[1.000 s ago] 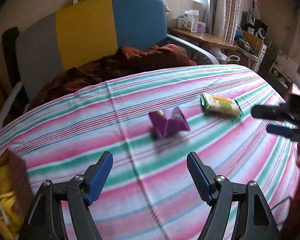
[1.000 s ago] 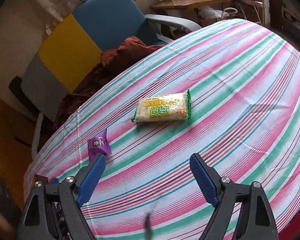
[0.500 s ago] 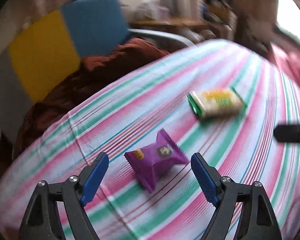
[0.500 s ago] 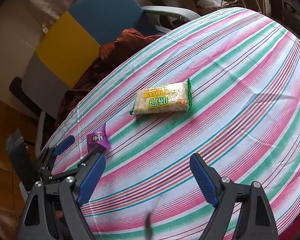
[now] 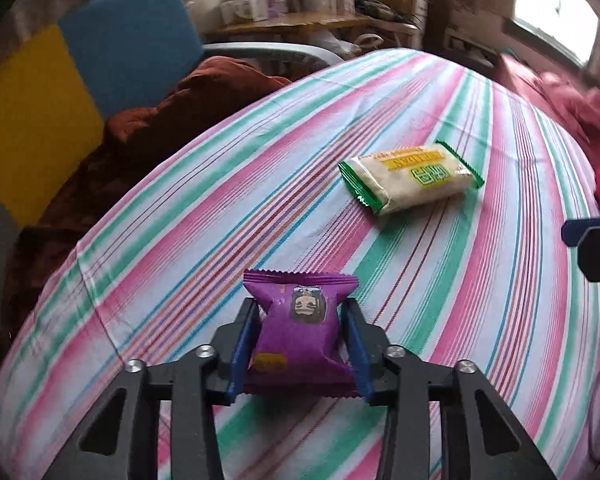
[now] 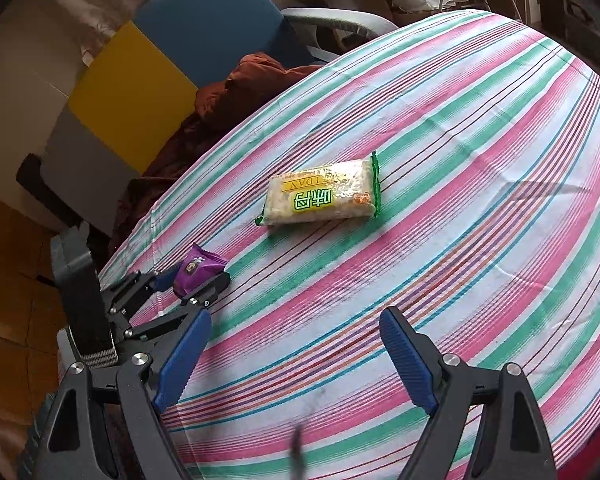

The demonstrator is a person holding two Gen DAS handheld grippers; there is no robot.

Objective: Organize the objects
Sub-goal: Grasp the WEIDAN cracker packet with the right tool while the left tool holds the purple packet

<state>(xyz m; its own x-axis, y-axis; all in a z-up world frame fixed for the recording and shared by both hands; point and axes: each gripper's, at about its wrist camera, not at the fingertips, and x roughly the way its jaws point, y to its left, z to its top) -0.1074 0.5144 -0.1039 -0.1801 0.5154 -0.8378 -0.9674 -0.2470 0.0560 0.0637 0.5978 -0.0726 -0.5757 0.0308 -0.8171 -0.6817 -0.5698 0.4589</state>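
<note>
My left gripper [image 5: 300, 344] has just been closing, and its blue pads [image 5: 242, 354] now press on both sides of the purple snack packet [image 5: 300, 332], which bulges a little between them. The packet sits upright in my grip, its crimped top edge pointing away from me and a small cartoon face printed on its front (a yellow mark shows lower down). From my right wrist view the same packet [image 6: 198, 270] shows clamped in my left gripper [image 6: 192, 280] near the left edge of the striped tablecloth [image 6: 480, 200]; whether its lower edge touches the cloth I cannot tell.

My right gripper [image 6: 296, 356] hangs over the cloth with its jaws spread wide and nothing between them. Its ribbed blue pads [image 6: 408, 364] are clear of everything.

Farther out on the cloth lies the green-edged pale snack pack [image 6: 320, 198], flat, lengthwise across the stripes, well apart from the purple packet and from both my grippers. In the left wrist view that pack [image 5: 410, 178] lies beyond and to the right of what I hold.

Past the table's far edge there is a chair with blue and yellow panels [image 5: 128, 44], and a rust-brown cloth [image 5: 204, 96] is heaped on its seat.
</note>
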